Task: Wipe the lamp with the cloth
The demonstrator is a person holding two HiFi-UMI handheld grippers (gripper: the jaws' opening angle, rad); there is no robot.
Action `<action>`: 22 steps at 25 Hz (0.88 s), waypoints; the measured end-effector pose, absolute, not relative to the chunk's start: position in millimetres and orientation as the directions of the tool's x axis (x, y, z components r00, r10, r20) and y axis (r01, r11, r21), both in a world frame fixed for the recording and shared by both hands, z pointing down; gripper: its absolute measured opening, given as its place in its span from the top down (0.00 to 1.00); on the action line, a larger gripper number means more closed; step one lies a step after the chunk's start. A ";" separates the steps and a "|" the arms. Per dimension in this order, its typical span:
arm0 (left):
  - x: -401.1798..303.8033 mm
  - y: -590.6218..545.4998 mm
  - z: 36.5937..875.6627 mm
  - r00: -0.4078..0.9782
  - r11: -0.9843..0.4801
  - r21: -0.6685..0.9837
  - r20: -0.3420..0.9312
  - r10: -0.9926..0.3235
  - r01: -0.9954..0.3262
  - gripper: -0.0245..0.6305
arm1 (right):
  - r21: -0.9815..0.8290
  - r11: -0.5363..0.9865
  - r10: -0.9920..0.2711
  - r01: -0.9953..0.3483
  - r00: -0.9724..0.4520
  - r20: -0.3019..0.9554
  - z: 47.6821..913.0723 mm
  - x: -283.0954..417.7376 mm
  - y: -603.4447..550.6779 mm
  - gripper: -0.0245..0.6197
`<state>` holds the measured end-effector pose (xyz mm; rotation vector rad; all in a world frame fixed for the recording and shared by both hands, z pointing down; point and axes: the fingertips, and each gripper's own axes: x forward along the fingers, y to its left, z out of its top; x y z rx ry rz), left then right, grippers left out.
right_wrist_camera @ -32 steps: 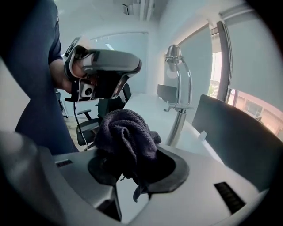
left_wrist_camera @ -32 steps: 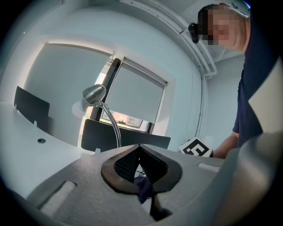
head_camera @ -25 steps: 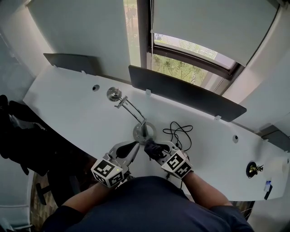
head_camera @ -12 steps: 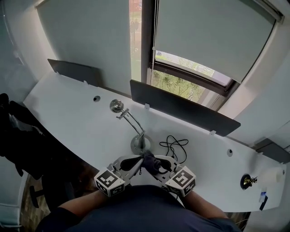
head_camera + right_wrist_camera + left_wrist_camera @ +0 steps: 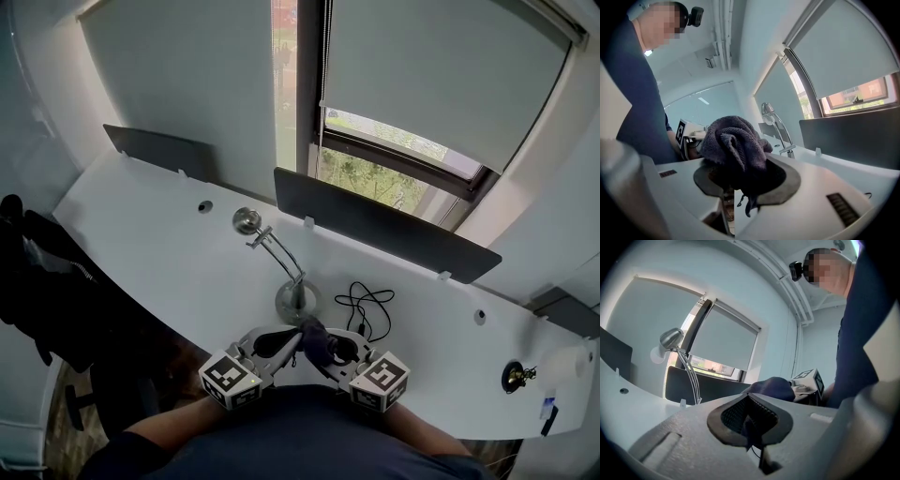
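Note:
A chrome desk lamp (image 5: 296,300) stands on the white desk (image 5: 141,225), its round head (image 5: 247,221) up to the far left on a thin bent arm. My right gripper (image 5: 323,345) is shut on a bunched dark cloth (image 5: 317,339) just in front of the lamp base. In the right gripper view the cloth (image 5: 733,143) bulges out over the jaws, and the lamp (image 5: 771,115) stands beyond. My left gripper (image 5: 292,337) is shut, its tips right beside the cloth. The left gripper view shows the cloth (image 5: 771,387) just past the closed jaws and the lamp (image 5: 671,338) at the left.
A black cable (image 5: 361,305) lies coiled to the right of the lamp base. Dark partition panels (image 5: 384,202) stand along the desk's far edge below the window. A small dark fitting (image 5: 518,375) sits far right. Dark chairs or clothing (image 5: 37,281) are off the desk's left.
The head view has tilted a little. Both grippers have drawn together, and the left gripper's tips now sit against the cloth held by the right one.

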<state>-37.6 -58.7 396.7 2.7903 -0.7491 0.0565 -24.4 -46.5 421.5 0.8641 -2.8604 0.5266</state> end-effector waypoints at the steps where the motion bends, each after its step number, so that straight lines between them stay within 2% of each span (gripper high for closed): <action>1: -37.1 -58.5 396.3 0.868 -0.837 0.229 0.100 -0.487 -0.496 0.95 | -0.291 0.782 -0.514 -0.551 -0.835 0.199 421.4 -25.6 -45.9 0.72; 22: -35.3 -59.4 397.5 0.873 -0.846 0.217 0.104 -0.477 -0.488 0.95 | -0.280 0.789 -0.510 -0.548 -0.837 0.198 424.4 -27.0 -46.8 0.72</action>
